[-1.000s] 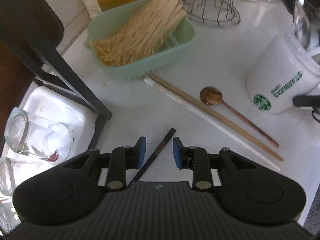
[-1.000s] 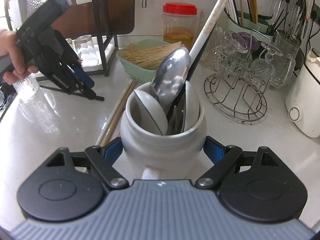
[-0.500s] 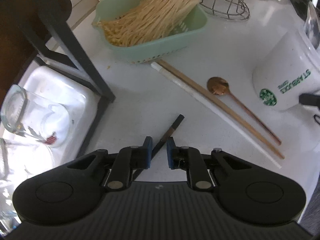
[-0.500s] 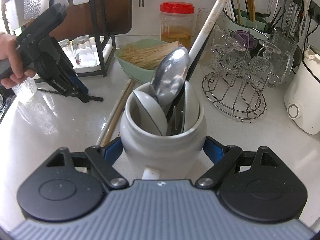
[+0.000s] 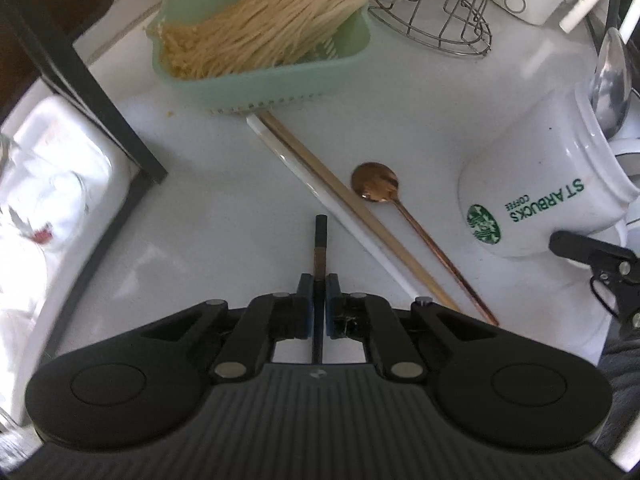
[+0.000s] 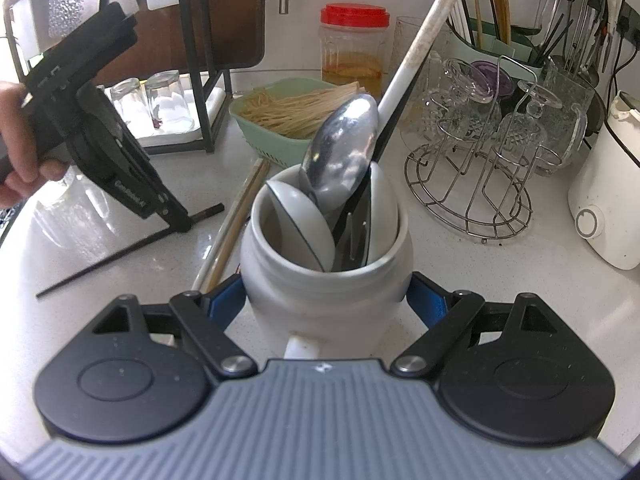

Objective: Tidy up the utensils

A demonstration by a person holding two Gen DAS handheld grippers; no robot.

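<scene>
Slim dark chopstick on speckled white worktop
Left tool closing onto it; right tool clamps glossy ceramic mug

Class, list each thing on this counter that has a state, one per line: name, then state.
left gripper: jaws closing on the black chopstick
black chopstick: between the pads, far end on the counter
right gripper: clamped on the white mug
white mug: upright, holding spoons
copper spoon: lying loose, bowl up
pale chopsticks: lying side by side
red-lidded jar: closed
</scene>
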